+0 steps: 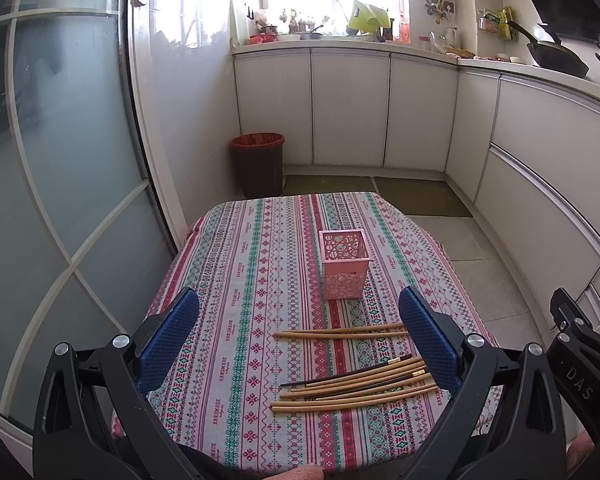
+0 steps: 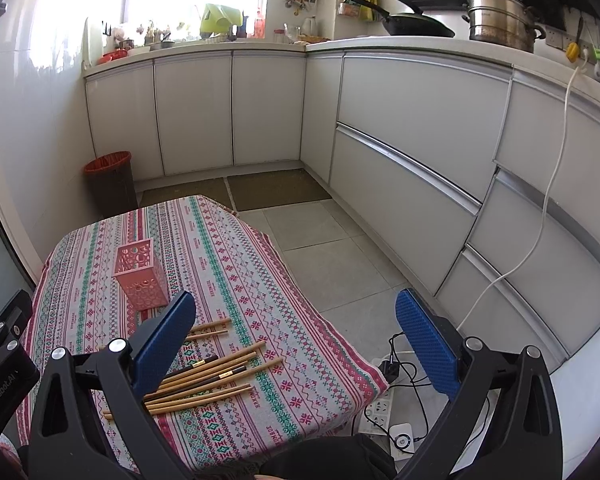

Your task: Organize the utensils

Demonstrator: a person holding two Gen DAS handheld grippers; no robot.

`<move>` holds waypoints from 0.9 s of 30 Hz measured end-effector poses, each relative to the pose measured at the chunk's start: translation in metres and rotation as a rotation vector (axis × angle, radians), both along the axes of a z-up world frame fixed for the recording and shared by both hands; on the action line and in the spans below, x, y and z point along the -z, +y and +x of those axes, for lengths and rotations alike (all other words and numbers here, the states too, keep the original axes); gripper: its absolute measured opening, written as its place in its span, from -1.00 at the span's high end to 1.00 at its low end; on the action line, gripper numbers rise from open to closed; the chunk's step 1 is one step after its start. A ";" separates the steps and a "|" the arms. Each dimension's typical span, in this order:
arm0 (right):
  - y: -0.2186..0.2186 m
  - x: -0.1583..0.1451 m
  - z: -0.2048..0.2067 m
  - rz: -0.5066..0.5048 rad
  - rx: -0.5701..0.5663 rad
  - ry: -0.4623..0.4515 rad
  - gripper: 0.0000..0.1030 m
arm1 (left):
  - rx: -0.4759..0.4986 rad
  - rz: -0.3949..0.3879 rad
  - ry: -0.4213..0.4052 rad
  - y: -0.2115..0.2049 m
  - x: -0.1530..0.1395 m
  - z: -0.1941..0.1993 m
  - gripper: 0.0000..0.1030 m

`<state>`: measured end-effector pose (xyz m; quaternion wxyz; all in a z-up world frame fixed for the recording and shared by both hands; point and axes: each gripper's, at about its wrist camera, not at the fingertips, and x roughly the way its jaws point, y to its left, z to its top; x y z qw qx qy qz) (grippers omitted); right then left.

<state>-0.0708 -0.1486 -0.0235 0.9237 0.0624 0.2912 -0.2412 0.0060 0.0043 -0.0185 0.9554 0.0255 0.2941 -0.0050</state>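
Observation:
A pink perforated holder (image 1: 344,265) stands upright on the patterned tablecloth (image 1: 236,280); it also shows in the right wrist view (image 2: 141,274). A pair of wooden chopsticks (image 1: 340,331) lies just in front of it. A loose pile of several chopsticks (image 1: 356,386), wooden and dark, lies nearer the table's front edge and shows in the right wrist view too (image 2: 208,376). My left gripper (image 1: 298,334) is open and empty above the chopsticks. My right gripper (image 2: 296,340) is open and empty over the table's right edge.
A dark bin with a red liner (image 1: 257,164) stands on the floor beyond the table. White cabinets (image 2: 400,160) line the back and right. A power strip with cables (image 2: 380,408) lies on the floor by the table's right corner. A glass door (image 1: 60,160) is at the left.

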 end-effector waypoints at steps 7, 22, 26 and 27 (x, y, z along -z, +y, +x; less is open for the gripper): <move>0.000 0.001 0.000 0.004 0.000 0.005 -0.90 | 0.000 0.002 0.005 -0.001 0.000 -0.001 -0.86; -0.002 0.002 0.002 0.013 -0.002 0.011 -0.90 | -0.002 0.003 0.010 0.000 0.000 0.002 -0.86; -0.024 0.013 0.005 0.150 -0.012 -0.006 -0.90 | 0.062 -0.034 0.046 0.002 0.003 0.021 -0.86; -0.033 0.021 0.007 0.213 -0.022 -0.003 -0.90 | 0.117 -0.020 0.084 -0.004 0.007 0.032 -0.86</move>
